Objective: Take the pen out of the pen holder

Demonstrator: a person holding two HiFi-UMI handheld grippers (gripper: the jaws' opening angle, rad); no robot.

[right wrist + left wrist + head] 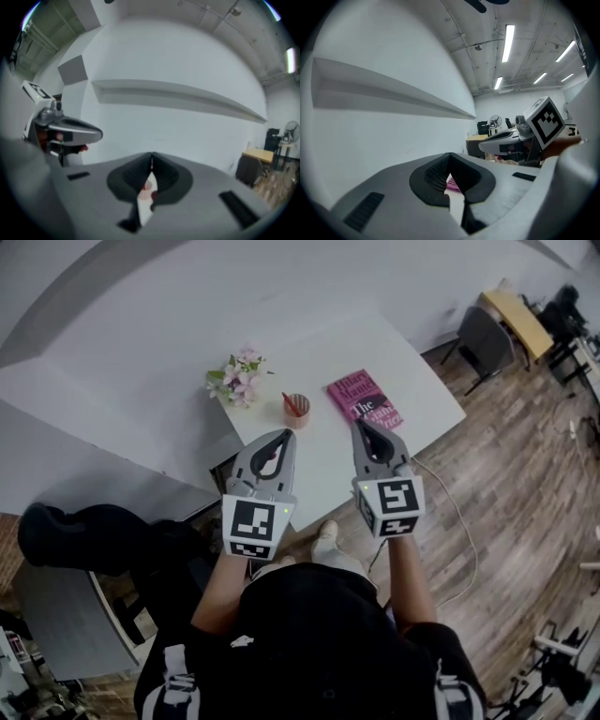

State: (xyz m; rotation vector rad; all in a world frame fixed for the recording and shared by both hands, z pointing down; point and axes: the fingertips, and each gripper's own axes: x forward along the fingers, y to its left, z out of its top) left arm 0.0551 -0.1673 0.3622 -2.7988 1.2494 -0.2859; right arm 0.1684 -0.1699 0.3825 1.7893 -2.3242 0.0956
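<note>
Pink flowers [241,377]: lying on the table [412,367], just left of the holder [298,413].
Left gripper [283,433]: hovering on the near side of the holder, slightly left of it. Its jaws are meeting at the tips and gripping nothing.
Holder: standing upright on the table, with neither gripper touching it.
Pen [290,401]: red, leaning inside the holder with its top poking above the rim; not yet taken.
Right gripper [360,424]: hovering right of the holder and nearer the person. Its jaws are pressing together, also empty.
Book [367,397]: pink, lying flat on the table, right of the holder.
Risk: with both grippers closed, pushing in like this would probably be knocking the holder over or shoving it into the flowers. The jaws need parting first. The holder looks light, so it may be lifting along with the pen if nothing is steadying it.
Head view: showing the whole layout at once, which neither gripper view is giving.
Left gripper view: showing its tips touching and a pink sliver of the book below them, but not the holder.
Right gripper view: catching the holder and something red below its closed tips.
</note>
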